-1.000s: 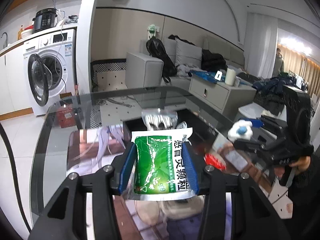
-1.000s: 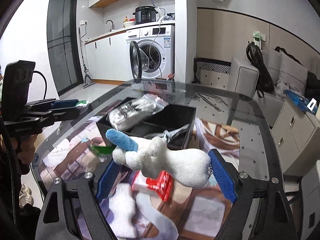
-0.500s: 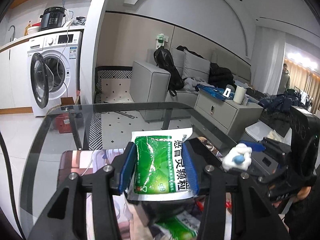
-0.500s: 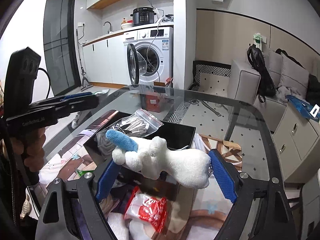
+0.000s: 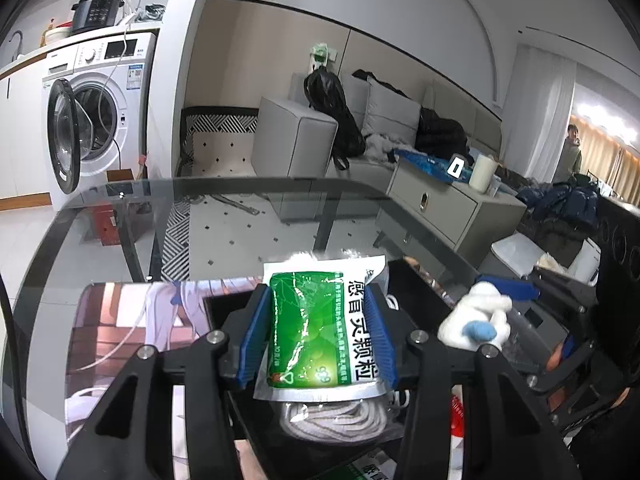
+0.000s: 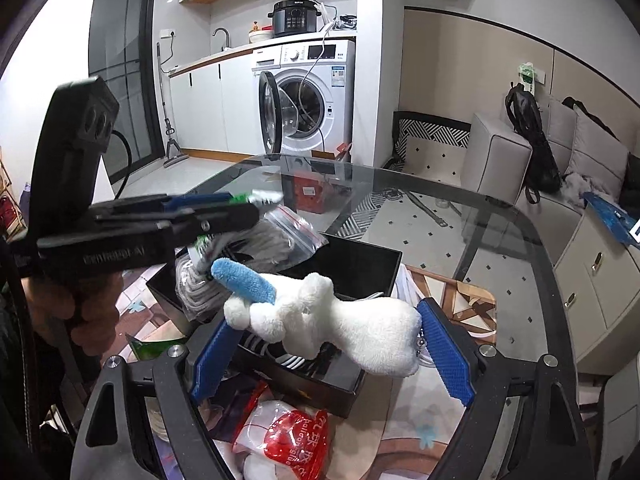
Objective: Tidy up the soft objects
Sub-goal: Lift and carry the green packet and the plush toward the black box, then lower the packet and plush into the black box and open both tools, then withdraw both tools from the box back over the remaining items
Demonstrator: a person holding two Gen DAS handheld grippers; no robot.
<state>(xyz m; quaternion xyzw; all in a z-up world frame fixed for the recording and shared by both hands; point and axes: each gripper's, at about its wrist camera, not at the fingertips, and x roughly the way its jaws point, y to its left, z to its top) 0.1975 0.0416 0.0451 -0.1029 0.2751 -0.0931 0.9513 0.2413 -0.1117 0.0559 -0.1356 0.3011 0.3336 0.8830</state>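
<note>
Carrying a green sachet pinched in the left gripper and a white plush toy clamped lengthwise in the right gripper, both over the black box; crowding could snag the bagged cords.

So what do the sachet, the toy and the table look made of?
Sachet: glossy foil or plastic film, judging by its creases, glare and silver edge. Toy: white plush, visibly fuzzy, with one blue fleecy limb. Table: glass, floor visible through it.
</note>
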